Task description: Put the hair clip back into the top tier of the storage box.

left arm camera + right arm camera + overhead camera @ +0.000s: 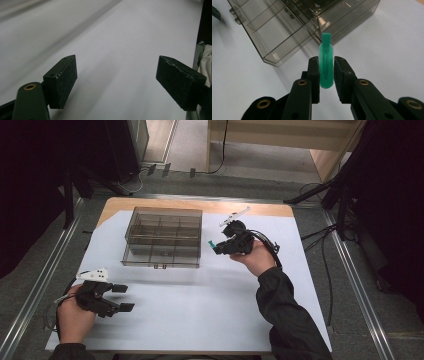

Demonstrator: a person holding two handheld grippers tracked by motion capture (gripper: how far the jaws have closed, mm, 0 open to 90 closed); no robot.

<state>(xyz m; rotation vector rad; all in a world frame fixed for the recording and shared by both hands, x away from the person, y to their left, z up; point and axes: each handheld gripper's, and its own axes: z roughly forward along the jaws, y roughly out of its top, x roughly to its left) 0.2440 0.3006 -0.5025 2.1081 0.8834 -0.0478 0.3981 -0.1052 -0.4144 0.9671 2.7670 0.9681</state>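
The right gripper (326, 72) is clamped on a small green plastic piece (326, 67) — its two black jaws press the piece's flat sides, and a narrow tab at the piece's far end sticks out past the pads. In the high view the right gripper (216, 247) is held above the white table cover (210, 305), just beside the right end of the clear compartment box (163, 238), with the green plastic piece (212, 244) showing at its tip toward the box. The right gripper view looks down on that box (287, 27), whose dividers show through the smoky walls. The left gripper (124, 297) rests low at the near left of the table, well apart from the box — its jaws stand wide apart with nothing between them, bare white surface visible between the pads (61, 82).
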